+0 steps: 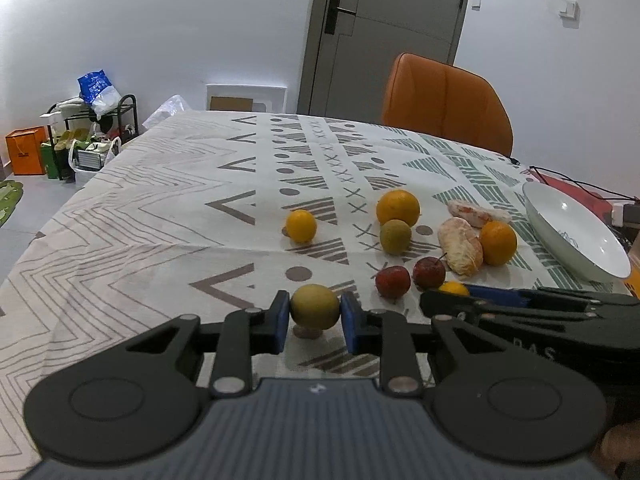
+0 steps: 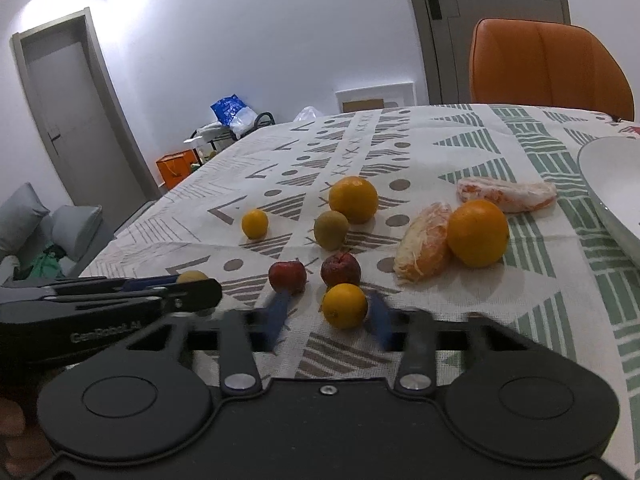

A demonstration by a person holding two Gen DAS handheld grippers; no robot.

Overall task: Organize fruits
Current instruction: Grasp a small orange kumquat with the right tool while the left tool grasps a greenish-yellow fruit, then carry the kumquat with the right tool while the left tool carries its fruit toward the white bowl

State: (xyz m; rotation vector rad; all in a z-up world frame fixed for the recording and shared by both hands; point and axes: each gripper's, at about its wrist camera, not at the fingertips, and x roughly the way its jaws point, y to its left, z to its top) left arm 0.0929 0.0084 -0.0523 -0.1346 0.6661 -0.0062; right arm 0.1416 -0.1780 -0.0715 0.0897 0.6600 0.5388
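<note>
The left claw (image 1: 315, 320) is clamped on a yellow-green fruit (image 1: 315, 306), its blue pads (image 1: 280, 316) pressing both sides, low over the desk (image 1: 132, 220) near its close edge. Just to the right, the right claw (image 2: 328, 316) has a small orange (image 2: 345, 305) between its blurred blue fingers (image 2: 276, 316); it is clamped on that fruit, which sits on the cloth. The two claws lie side by side, close together.

Just beyond the small orange stand two red fruits (image 2: 287, 276), near each other but apart. Farther back are a dull green fruit (image 2: 331, 230), touching or just in front of a large orange (image 2: 353, 199), and a small yellow fruit (image 2: 255, 223) alone to the left. To the right a peeled citrus piece (image 2: 422, 248) leans against another orange (image 2: 477, 233), with a second peeled piece (image 2: 506, 195) behind them.

A white bowl (image 2: 608, 184) sits at the desk's right side, well apart from the held fruits. The cloth left of the fruit cluster and beyond it lies bare up to the far edge, where an orange chair (image 1: 446, 100) stands.
</note>
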